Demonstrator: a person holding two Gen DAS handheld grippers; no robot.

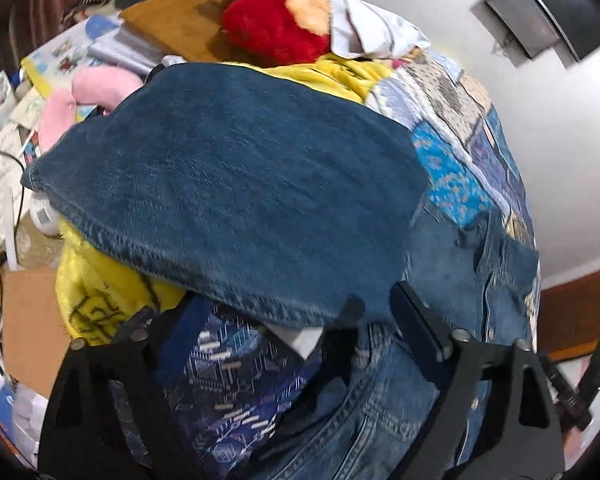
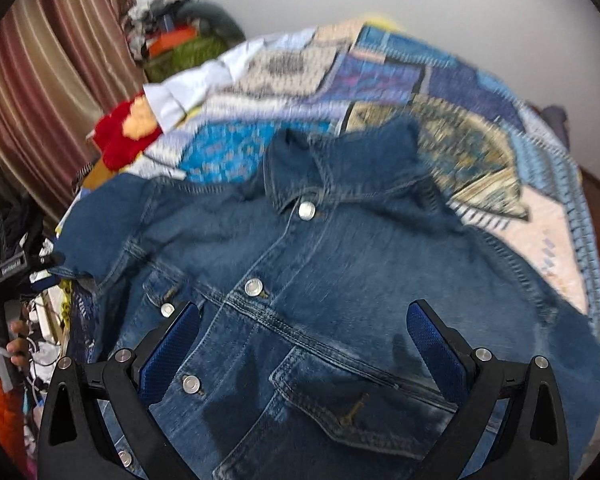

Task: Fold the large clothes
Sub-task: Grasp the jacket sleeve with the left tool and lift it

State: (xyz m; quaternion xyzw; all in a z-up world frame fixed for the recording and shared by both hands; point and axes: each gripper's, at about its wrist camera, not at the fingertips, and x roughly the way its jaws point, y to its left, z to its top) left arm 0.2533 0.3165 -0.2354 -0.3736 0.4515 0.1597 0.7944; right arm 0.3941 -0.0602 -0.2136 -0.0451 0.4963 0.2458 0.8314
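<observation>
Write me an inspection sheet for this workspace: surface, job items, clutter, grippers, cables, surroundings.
Surface: bed under a patchwork quilt.
Job's things: denim jacket lies front up, buttoned, collar toward the wall; one sleeve is lifted across the left wrist view.
Clutter: red plush toy, pink pillow, yellow cloth, white cloth, papers and boxes beside the bed.
Grippers: right gripper open above the jacket's chest, fingers apart; left gripper blurred, grip unclear.
Cables: black cable at the left edge.
Surroundings: white wall, striped curtain.
</observation>
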